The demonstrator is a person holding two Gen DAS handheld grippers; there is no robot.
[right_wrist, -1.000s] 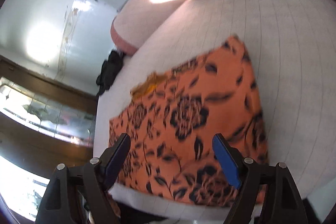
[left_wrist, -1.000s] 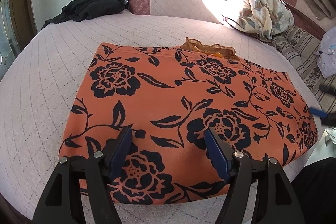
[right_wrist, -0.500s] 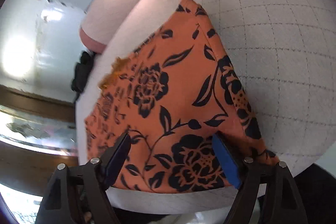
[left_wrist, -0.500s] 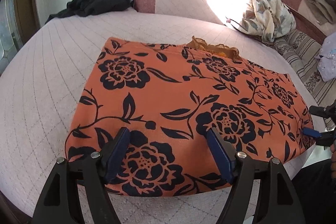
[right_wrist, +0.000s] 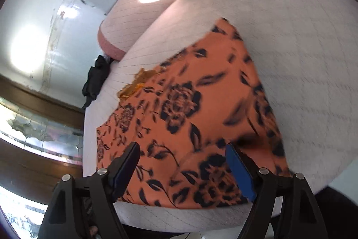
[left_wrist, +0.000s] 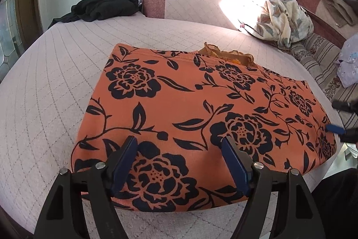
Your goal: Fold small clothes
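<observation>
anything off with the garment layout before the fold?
One thing: a frilly mustard-orange edge pokes out from under the far hem of the orange floral garment, so the layers aren't aligned there. Otherwise it lies flat on the bed; no damage visible.

A folded floral garment [left_wrist: 201, 109] is lying flat on a quilted bed [left_wrist: 44, 93], spreading ahead of and between the left gripper's fingers [left_wrist: 125, 160]. Beyond it a bolster [left_wrist: 179, 1] is resting, with dark clothing [left_wrist: 105, 7] lying to its left and a crumpled floral cloth [left_wrist: 275, 19] to its right.
</observation>
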